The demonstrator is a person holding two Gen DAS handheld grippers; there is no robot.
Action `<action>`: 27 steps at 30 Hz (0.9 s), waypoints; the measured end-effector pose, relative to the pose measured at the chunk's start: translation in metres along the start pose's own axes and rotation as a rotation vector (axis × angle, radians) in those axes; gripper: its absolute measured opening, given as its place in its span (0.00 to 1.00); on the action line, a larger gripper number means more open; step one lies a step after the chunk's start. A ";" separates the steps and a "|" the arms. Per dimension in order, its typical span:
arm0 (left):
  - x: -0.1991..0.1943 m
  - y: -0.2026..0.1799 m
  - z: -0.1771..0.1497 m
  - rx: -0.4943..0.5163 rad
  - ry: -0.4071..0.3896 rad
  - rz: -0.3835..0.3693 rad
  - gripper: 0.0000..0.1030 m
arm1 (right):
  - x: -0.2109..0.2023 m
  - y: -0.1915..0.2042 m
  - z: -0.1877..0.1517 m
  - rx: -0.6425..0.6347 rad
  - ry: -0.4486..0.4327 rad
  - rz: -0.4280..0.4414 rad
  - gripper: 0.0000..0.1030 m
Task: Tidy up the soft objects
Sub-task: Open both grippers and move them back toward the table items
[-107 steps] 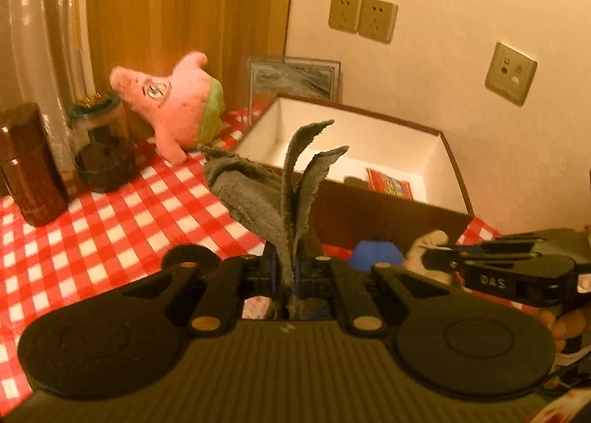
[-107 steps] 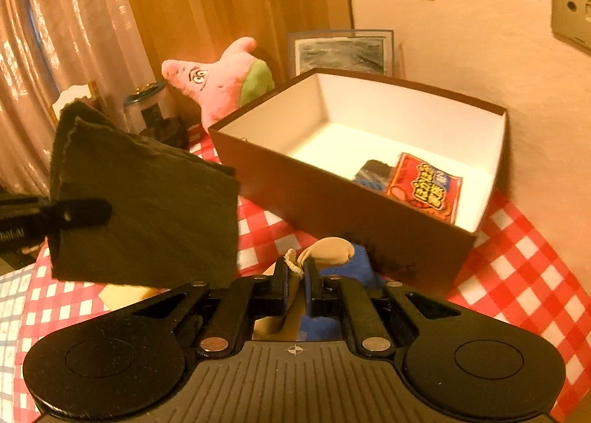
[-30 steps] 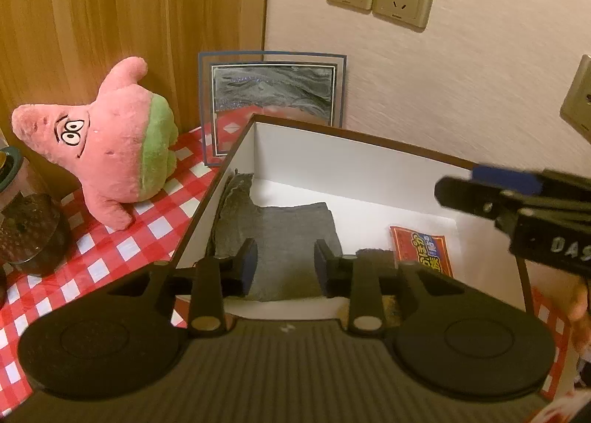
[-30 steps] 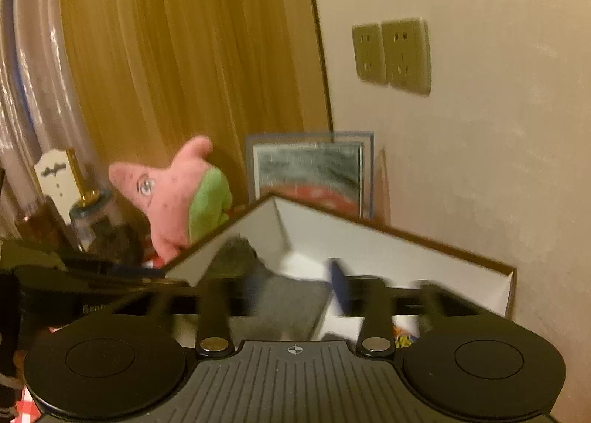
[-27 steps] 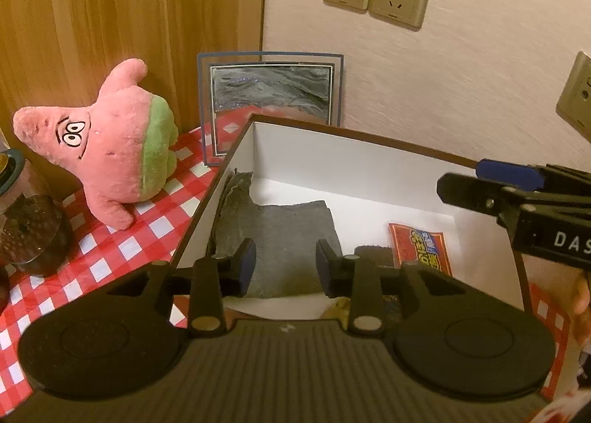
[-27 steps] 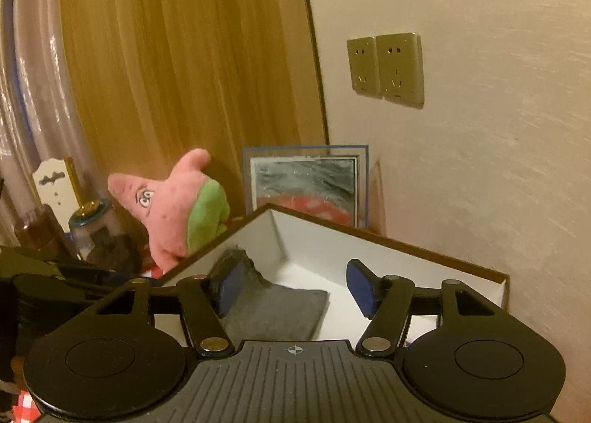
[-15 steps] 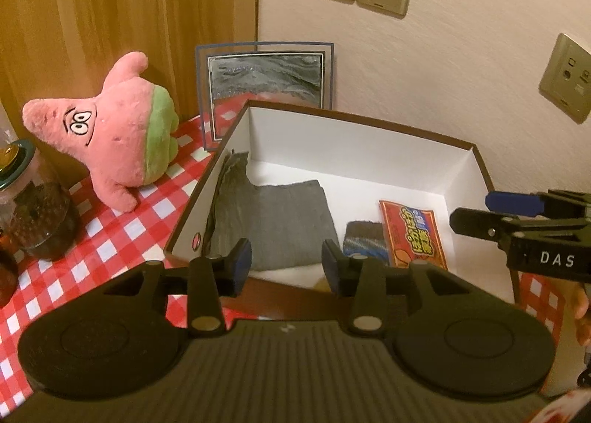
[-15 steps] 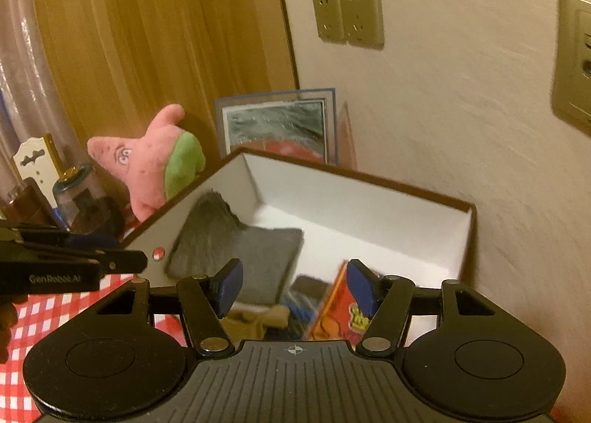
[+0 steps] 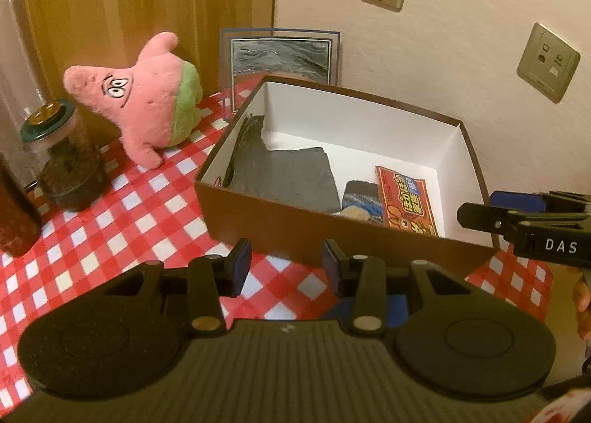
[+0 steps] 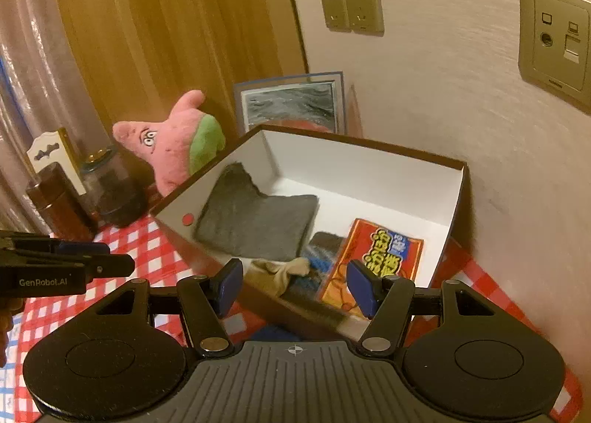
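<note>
Left gripper (image 9: 286, 263): jaws apart and empty; it has let go of the grey cloth it held a few seconds ago and has pulled back from over the box, so red-check counter now shows between its pads.
Right gripper (image 10: 295, 286): jaws set wide, nothing between them; the tan-and-blue soft thing it carried earlier is out of its grip. It hovers at the box's near edge.
Grey cloth (image 9: 284, 177): lies folded in the box, at 9 o'clock of the floor, one corner riding up the left wall.
Tan-and-blue bundle (image 10: 291, 271): rests inside at 6 o'clock, against the near wall, touching the cloth's edge.
Box (image 9: 369, 100): brown outside, white inside; a red packet (image 9: 406, 198) lies at 4 o'clock of its floor.
Pink plush star (image 9: 147, 98): stands outside on the counter (image 9: 122, 223), at 10 o'clock of the box, apart from it.
Meaning for the task: two soft items appear stowed; the plush looks like the likely one left.
</note>
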State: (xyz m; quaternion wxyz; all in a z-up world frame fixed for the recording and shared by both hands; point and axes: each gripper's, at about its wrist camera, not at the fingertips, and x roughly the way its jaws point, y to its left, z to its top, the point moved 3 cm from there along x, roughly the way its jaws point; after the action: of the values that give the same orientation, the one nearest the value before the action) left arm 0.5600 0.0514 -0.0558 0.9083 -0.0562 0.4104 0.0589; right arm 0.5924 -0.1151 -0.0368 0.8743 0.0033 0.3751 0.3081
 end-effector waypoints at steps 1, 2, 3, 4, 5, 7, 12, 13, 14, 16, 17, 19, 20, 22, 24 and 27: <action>-0.004 0.001 -0.002 -0.005 -0.002 0.002 0.38 | -0.003 0.003 -0.002 -0.002 0.003 0.004 0.60; -0.008 0.002 -0.005 -0.009 -0.003 0.004 0.38 | -0.005 0.005 -0.004 -0.005 0.005 0.008 0.60; -0.012 0.004 -0.008 -0.013 -0.005 0.005 0.38 | -0.008 0.008 -0.007 -0.010 0.007 0.013 0.60; -0.017 0.005 -0.011 -0.017 -0.006 0.007 0.39 | -0.010 0.011 -0.009 -0.012 0.008 0.017 0.60; -0.020 0.006 -0.014 -0.019 -0.006 0.009 0.39 | -0.012 0.014 -0.012 -0.014 0.010 0.021 0.60; -0.027 0.009 -0.022 -0.025 -0.005 0.018 0.39 | -0.016 0.019 -0.018 -0.019 0.018 0.030 0.60; -0.043 0.021 -0.046 -0.056 0.016 0.023 0.40 | -0.021 0.033 -0.038 -0.029 0.055 0.054 0.60; -0.046 0.023 -0.051 -0.063 0.022 0.025 0.40 | -0.022 0.036 -0.043 -0.029 0.065 0.058 0.60; -0.049 0.026 -0.057 -0.068 0.029 0.030 0.40 | -0.023 0.039 -0.048 -0.028 0.076 0.063 0.60; -0.055 0.033 -0.070 -0.078 0.041 0.040 0.40 | -0.023 0.045 -0.060 -0.031 0.105 0.079 0.61; -0.057 0.035 -0.075 -0.085 0.047 0.043 0.40 | -0.024 0.047 -0.066 -0.031 0.119 0.086 0.61; -0.061 0.041 -0.087 -0.102 0.064 0.048 0.40 | -0.023 0.052 -0.079 -0.028 0.154 0.097 0.61; -0.063 0.044 -0.094 -0.111 0.072 0.052 0.40 | -0.022 0.054 -0.085 -0.025 0.170 0.102 0.62; -0.067 0.050 -0.107 -0.131 0.089 0.060 0.40 | -0.019 0.059 -0.097 -0.017 0.204 0.110 0.62; -0.070 0.055 -0.118 -0.146 0.101 0.067 0.40 | -0.016 0.063 -0.108 -0.014 0.230 0.115 0.63; -0.072 0.061 -0.134 -0.164 0.121 0.078 0.40 | -0.011 0.069 -0.120 -0.015 0.260 0.114 0.65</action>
State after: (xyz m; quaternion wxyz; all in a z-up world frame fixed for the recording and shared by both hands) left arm 0.4045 0.0872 -0.0926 0.8712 -0.1177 0.4602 0.1241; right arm 0.4707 -0.0922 -0.0993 0.7993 -0.0221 0.4821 0.3579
